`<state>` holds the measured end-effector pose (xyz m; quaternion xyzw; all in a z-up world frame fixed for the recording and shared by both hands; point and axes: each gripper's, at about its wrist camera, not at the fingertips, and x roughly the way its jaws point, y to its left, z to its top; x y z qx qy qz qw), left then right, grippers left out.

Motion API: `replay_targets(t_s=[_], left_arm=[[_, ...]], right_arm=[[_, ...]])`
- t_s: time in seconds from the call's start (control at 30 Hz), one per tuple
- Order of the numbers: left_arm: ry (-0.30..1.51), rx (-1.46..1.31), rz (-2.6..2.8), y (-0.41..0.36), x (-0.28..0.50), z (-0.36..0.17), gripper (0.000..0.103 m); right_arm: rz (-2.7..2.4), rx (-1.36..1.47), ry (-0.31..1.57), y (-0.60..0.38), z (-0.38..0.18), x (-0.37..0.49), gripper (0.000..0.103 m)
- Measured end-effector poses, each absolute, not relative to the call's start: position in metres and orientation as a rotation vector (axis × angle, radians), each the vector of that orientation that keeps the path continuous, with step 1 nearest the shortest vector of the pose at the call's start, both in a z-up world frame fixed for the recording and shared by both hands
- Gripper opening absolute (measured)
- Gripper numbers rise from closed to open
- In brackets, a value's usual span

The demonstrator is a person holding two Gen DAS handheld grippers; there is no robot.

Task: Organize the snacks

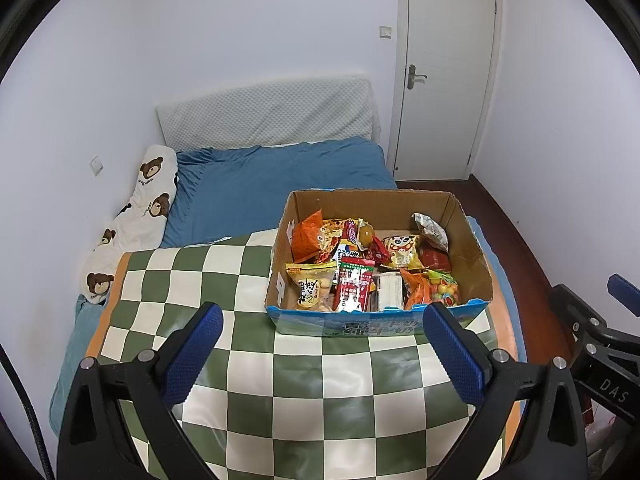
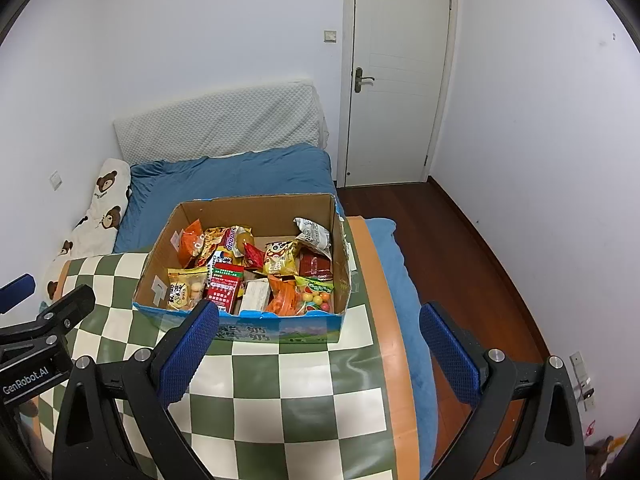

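Left tongs (image 1: 322, 344) spread wide, holding nothing, low in frame above the checkered mat (image 1: 304, 392). Right tongs (image 2: 320, 344) likewise wide apart, bare. Mat lies on a bed (image 1: 280, 184) with blue sheets; bear pillow (image 1: 132, 220) at left, white door (image 1: 448, 68) upper right. Cardboard box (image 1: 376, 324) of snacks (image 1: 360, 264) sits on the mat, centre frame, just beyond both tongs.

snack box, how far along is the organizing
Done: nothing visibly sorted. The snack packets all lie jumbled inside the cardboard box, and none sit out on the checkered mat.
In hand: nothing. The left tongs and right tongs are both open and empty, short of the box.
Left: apparently all of it, starting with reaching in for a first packet.
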<state>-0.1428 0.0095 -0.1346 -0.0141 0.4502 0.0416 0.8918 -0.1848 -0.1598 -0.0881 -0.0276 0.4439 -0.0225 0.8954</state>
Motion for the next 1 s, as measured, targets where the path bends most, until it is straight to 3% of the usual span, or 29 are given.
replay_targets(t_s=[1.0], left_arm=[[0.935, -0.02, 0.084, 0.01, -0.1471, -0.1328, 0.103]], right_arm=[[-0.027, -0.061, 0.912, -0.1553, -0.0786, -0.1866, 0.102]])
